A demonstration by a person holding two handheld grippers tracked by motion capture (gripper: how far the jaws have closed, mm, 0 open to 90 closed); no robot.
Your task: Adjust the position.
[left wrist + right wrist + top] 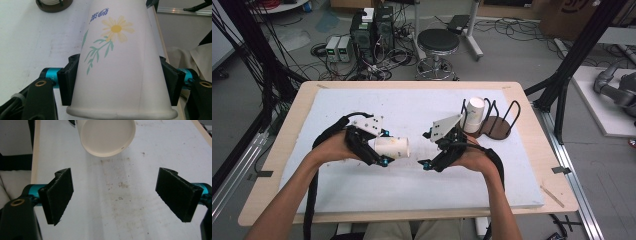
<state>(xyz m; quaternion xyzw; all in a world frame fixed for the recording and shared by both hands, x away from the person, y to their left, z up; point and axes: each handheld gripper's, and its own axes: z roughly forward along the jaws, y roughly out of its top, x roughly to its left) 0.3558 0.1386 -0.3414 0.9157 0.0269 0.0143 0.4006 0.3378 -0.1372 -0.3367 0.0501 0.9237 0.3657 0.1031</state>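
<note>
My left tool (381,150) pinches a flower-printed paper cup (392,148) around its wall just above the rolled rim, the cup lying sideways above the white worktop (362,190) with its base pointing toward my right tool (439,152). In the left gripper view the two black pads bear on opposite sides of the paper cup (117,75), and its wall looks undented. My right tool (120,197) stands spread, nothing between its pads, and the cup's round base (106,135) hangs just ahead of it. Behind my right hand, a second cup (474,115) sits upside down on a black wire cup rack (499,125) with a dark round foot. I judge the step in hand to be carrying the cup to that rack. To do it well, I should keep the pinch light so the paper does not crease, turn the mouth downward before lowering, and steer clear of the mounted cup and the wire loops.
</note>
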